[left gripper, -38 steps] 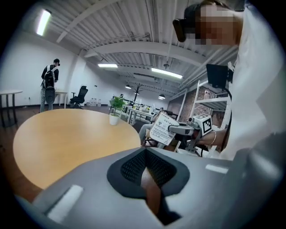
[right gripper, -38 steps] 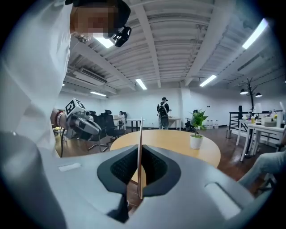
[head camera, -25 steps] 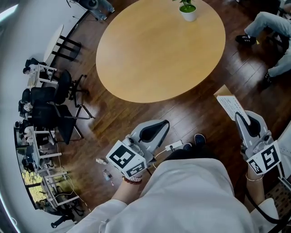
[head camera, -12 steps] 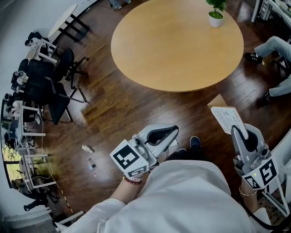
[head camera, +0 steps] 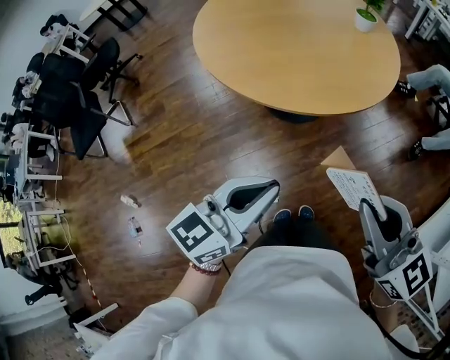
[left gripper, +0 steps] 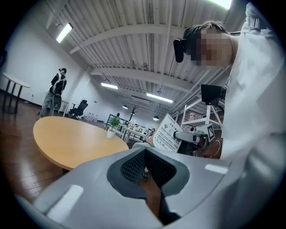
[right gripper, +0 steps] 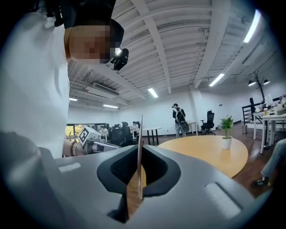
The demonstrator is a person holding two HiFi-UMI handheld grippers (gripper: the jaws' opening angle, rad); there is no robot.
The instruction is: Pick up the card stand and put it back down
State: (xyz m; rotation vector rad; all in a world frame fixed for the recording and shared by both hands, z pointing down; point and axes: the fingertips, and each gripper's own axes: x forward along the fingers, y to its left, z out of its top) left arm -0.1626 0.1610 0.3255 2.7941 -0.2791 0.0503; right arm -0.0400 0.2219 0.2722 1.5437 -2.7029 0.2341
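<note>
There are two grippers and one card stand. The left gripper sits near the middle of the head view, and the right gripper is at that view's right edge. The scene also holds one round wooden table, one potted plant near the table's far rim, and two small bits of litter on the dark plank floor. A cluster of dark office chairs stands at the left; their number cannot be told. One seated person's legs show at the right. The wearer's two dark shoes show between the grippers.

The card stand is a white printed sheet with a tan panel behind it. It sticks out from the tip of the right gripper over the floor, clear of the table. In the right gripper view it shows edge-on as a thin upright line, and that gripper's pads are pressed on it from both sides.

The left gripper's jaws are closed together at the tip, with nothing between them. The stand is well off to its right, apart from it.
</note>
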